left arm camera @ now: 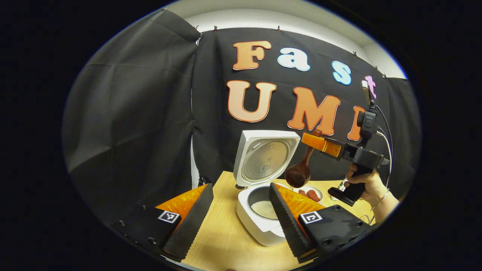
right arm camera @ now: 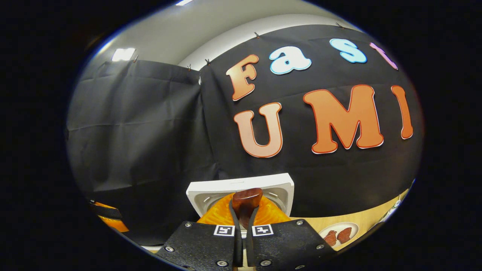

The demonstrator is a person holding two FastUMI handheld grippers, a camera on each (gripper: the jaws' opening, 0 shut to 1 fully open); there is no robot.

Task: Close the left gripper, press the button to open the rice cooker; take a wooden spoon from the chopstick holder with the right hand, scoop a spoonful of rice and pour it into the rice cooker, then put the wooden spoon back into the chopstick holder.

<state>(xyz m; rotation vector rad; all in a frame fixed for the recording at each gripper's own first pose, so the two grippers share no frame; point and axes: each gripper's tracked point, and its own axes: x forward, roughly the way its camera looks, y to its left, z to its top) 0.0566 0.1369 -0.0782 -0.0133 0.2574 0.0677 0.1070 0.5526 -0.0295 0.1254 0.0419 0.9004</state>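
Observation:
The white rice cooker point(left arm camera: 260, 222) stands on the wooden table with its lid point(left arm camera: 265, 158) raised upright; something pale lies in the inner pot point(left arm camera: 263, 209). My left gripper point(left arm camera: 237, 222) is open in front of it, one finger at each side, holding nothing. Up and to the right, a hand point(left arm camera: 367, 184) holds my right gripper point(left arm camera: 314, 142), shut on the handle of the wooden spoon point(left arm camera: 299, 175). The spoon hangs bowl-down above the cooker's right rim. In the right gripper view, the right gripper point(right arm camera: 244, 226) pinches the spoon handle point(right arm camera: 246, 199) before the lid point(right arm camera: 241, 187).
A small white plate point(left arm camera: 312, 194) with reddish pieces sits on the table point(left arm camera: 226, 241) right of the cooker, also visible as the plate point(right arm camera: 339, 233) in the right gripper view. Black cloth walls close off the back and left.

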